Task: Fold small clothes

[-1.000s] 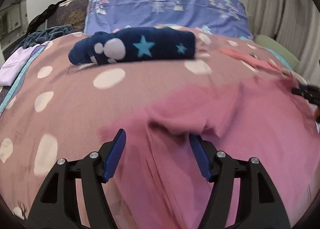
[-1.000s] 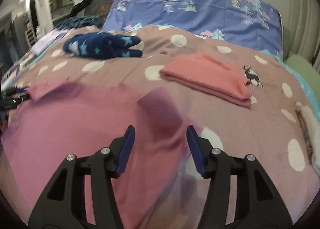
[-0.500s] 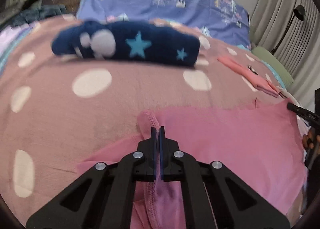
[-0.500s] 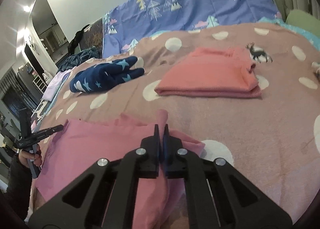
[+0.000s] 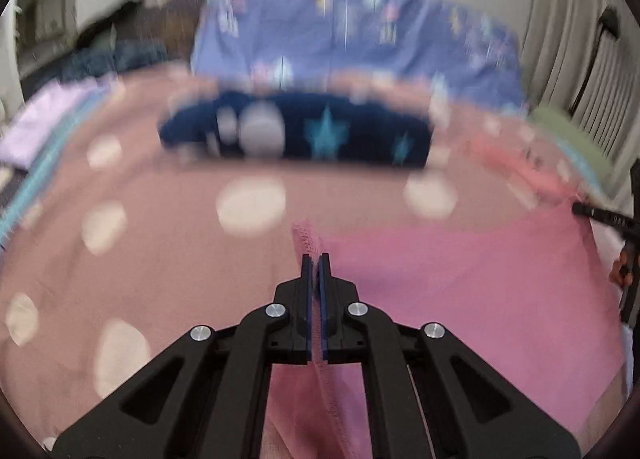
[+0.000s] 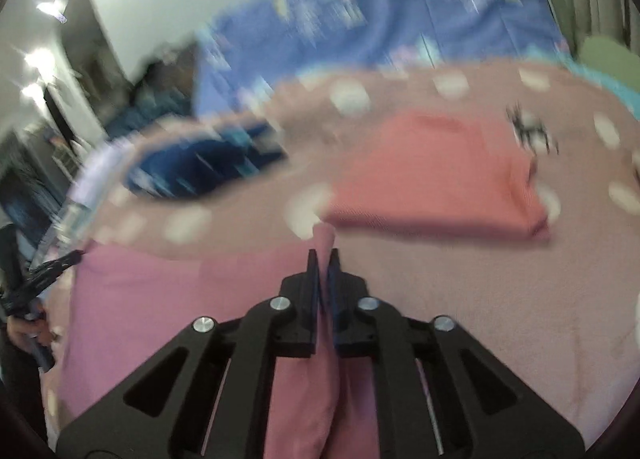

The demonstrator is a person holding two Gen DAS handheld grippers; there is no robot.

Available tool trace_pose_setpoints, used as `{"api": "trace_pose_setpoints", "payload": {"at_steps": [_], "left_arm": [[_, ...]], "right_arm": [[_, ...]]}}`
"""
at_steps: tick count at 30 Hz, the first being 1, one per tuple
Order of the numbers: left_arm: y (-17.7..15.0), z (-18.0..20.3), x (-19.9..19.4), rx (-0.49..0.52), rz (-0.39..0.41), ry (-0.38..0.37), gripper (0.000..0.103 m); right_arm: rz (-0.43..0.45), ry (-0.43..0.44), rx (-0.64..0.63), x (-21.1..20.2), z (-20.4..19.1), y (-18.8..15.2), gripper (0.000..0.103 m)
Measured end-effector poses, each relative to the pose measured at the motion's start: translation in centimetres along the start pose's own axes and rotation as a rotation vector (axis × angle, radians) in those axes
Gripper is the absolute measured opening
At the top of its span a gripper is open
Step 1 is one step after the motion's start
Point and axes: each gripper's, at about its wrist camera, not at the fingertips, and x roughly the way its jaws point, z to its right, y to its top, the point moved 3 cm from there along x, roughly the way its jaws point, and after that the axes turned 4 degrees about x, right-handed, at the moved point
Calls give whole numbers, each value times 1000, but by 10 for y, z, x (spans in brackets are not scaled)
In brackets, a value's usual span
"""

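On the bed, a pink garment lies spread on the brown bedspread with pale dots, close to the near edge. The left gripper is closed on one edge of this garment; a stitched hem stands up between its blue pads, and the cloth runs from there to the right. The right gripper pinches another part of the same pink garment; a fold of cloth sticks up between its fingers. Its jaws have just been opening a little, but the cloth is between them and the pads press on it.

Farther back on the bedspread rests a dark blue garment with light blue stars. A folded coral garment lies just behind the right gripper, near the pinched fold, and a small dark deer figure is printed beside it. A blue pillow with small patterns stands at the head of the bed. Both pictures are blurred, so small details I cannot tell.
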Motion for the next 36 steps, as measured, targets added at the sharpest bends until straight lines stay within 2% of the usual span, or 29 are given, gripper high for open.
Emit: {"api": "trace_pose_setpoints", "payload": {"at_steps": [1, 3, 4, 5, 6, 9, 10, 11, 13, 16, 19, 24, 30, 34, 36], "left_arm": [[-9, -1, 15, 4, -58, 23, 5], [-20, -2, 22, 2, -79, 26, 12], [-22, -2, 16, -2, -57, 38, 21], [-22, -1, 11, -2, -45, 46, 29], [-20, 2, 3, 3, -26, 51, 30], [-14, 32, -27, 54, 36, 28, 36], [-14, 55, -40, 85, 62, -5, 41], [-16, 81, -49, 124, 78, -41, 46], [-26, 138, -61, 226, 80, -120, 50], [-57, 221, -69, 355, 58, -229, 50], [-91, 289, -71, 407, 3, -335, 50], [-124, 355, -75, 459, -40, -415, 50], [-144, 392, -69, 580, -57, -310, 52], [-150, 406, -65, 602, -57, -234, 58], [-148, 407, -63, 600, -58, -226, 60]], "right_arm": [[-51, -8, 40, 12, 9, -6, 10], [-48, 38, 104, 11, 20, -13, 15], [-25, 73, 130, 3, 26, -15, 24], [-3, 84, 141, -7, 31, -16, 29], [15, 80, 134, -15, 35, -16, 34], [1, 89, 89, -29, 40, -15, 34], [-18, 97, 82, -32, 41, -16, 30], [-27, 94, 82, -34, 42, -17, 22], [-51, 80, 88, -35, 44, -20, 16], [-55, 113, 89, -35, 45, -30, 16], [-97, 129, 71, -32, 50, -42, 16], [-151, 207, 93, -31, 64, -47, 16], [-200, 310, 225, -26, 84, -47, 16], [-218, 359, 242, -28, 84, -47, 28], [-226, 364, 241, -27, 83, -48, 29]]}}
